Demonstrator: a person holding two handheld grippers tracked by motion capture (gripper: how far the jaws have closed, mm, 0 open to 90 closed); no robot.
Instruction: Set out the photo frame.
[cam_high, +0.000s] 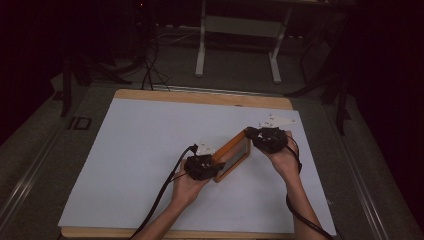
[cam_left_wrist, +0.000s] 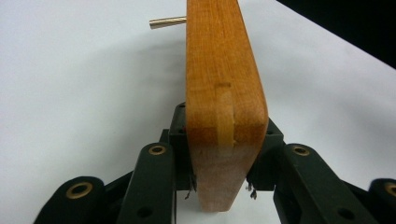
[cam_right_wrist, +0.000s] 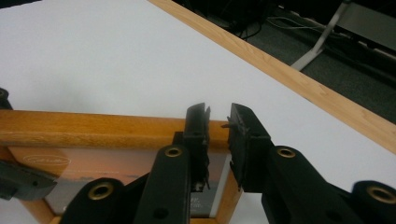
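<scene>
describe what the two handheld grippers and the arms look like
Both the left gripper and the right gripper are black, each with a pale three-cornered plate and a trailing black cable. Their jaws hang on black links with brass-ringed pivots. The forearms are bare, no sleeves.

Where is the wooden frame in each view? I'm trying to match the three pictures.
High view: wooden frame right of centre, between both grippers.
Left gripper view: edge-on, up the middle, clamped by the jaws.
Right gripper view: across the lower left.
Shared landmark: the white table sheet.
</scene>
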